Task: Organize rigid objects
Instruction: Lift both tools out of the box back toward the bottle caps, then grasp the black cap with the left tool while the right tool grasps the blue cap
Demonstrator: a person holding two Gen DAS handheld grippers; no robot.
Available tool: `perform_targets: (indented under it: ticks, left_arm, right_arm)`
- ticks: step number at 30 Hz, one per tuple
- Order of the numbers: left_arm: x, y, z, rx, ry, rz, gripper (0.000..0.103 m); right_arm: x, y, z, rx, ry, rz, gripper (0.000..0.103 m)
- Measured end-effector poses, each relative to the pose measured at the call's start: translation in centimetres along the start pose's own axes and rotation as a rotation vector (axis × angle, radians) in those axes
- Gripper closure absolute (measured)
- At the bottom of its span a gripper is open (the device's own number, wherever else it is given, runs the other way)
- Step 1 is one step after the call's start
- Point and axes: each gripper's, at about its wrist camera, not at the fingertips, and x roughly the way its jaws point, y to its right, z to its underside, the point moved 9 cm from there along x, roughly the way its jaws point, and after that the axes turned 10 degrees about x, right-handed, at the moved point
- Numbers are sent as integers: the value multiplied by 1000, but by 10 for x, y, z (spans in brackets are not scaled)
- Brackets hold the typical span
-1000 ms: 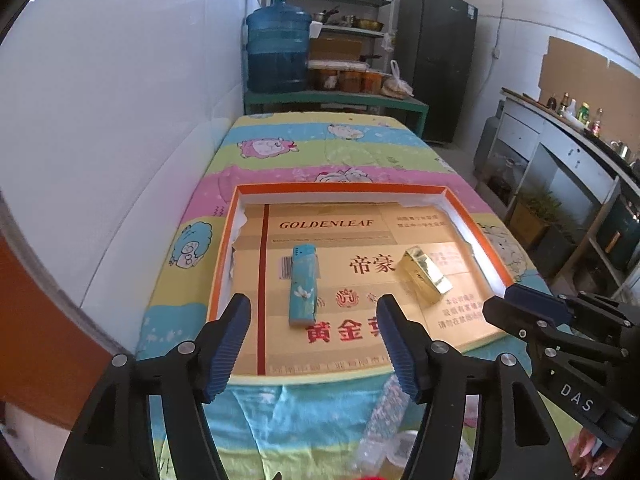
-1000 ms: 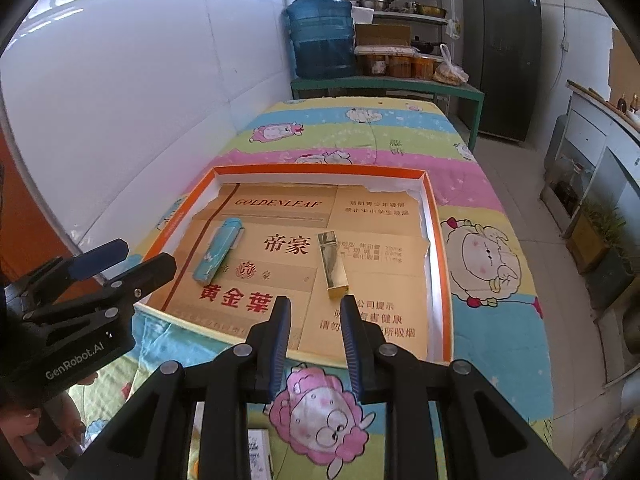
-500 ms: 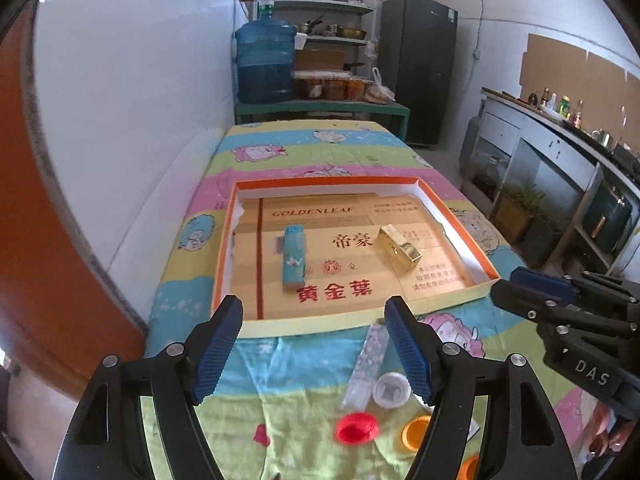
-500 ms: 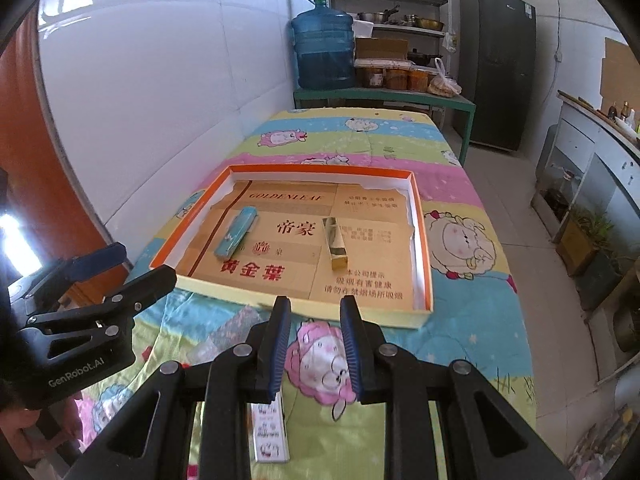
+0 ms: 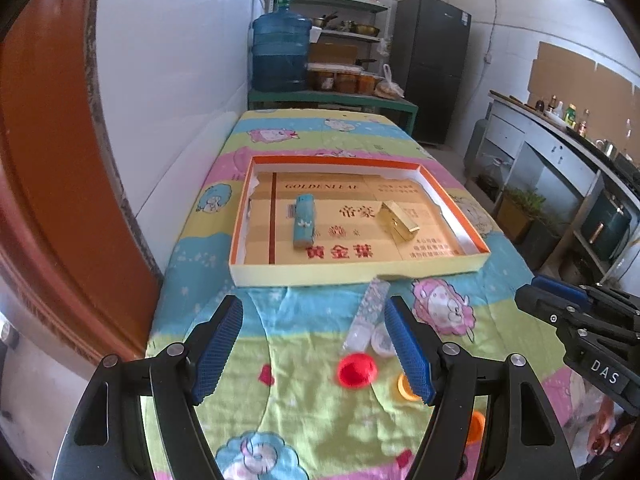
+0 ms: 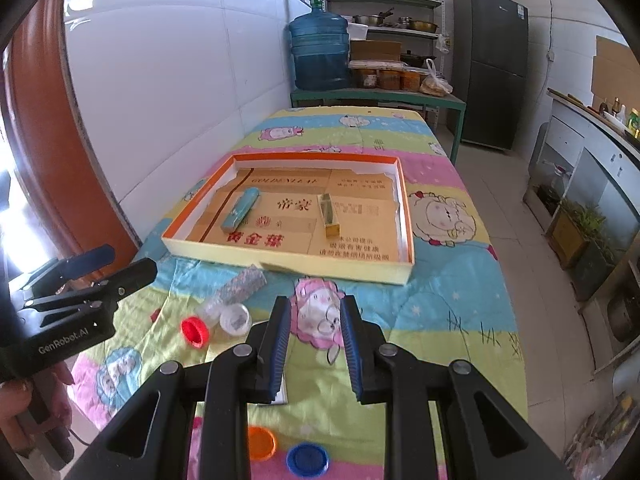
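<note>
Two empty claws above the cartoon-print counter (image 5: 304, 408)
Left claw (image 5: 314, 350) gapes wide; right claw (image 6: 314, 344) stands narrowly parted, gripping nothing, near the orange-rimmed cardboard tray (image 6: 280, 259).

I see the tray (image 5: 356, 274) on the worktop (image 5: 280, 412), holding a lighter (image 5: 304, 227) left of a box (image 5: 398, 222). Nearer me, before the tray, lie a tube (image 5: 366, 320) and caps (image 5: 357, 370).

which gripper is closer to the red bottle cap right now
Left. The red cap lies just beyond the left gripper, between its open fingers; the right gripper sits off to the cap's right.
</note>
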Motion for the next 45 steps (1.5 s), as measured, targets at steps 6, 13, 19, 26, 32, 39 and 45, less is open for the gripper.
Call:
perform_targets:
  ticks: [6, 13, 19, 26, 32, 39, 45]
  left_arm:
    - [-14, 11, 14, 3, 11, 17, 28]
    - [-27, 21, 30, 6, 27, 45, 28]
    - [-36, 34, 43, 34, 25, 55, 28]
    - [-44, 51, 58, 73, 28, 90, 28]
    - [-41, 72, 75, 117, 14, 149, 28]
    - [-33, 98, 98, 188, -23, 218, 28]
    - [-23, 111, 112, 232, -56, 245, 28]
  right_arm:
    - [-8, 5, 21, 8, -14, 0, 78]
    - [-15, 9, 42, 21, -21, 2, 78]
    - [-21, 11, 56, 27, -28, 0, 78]
    - [-26, 13, 71, 20, -39, -2, 66]
    - [-27, 16, 84, 10, -48, 0, 63]
    - [-22, 23, 102, -7, -83, 12, 48]
    - [-20, 32, 110, -14, -91, 32, 48]
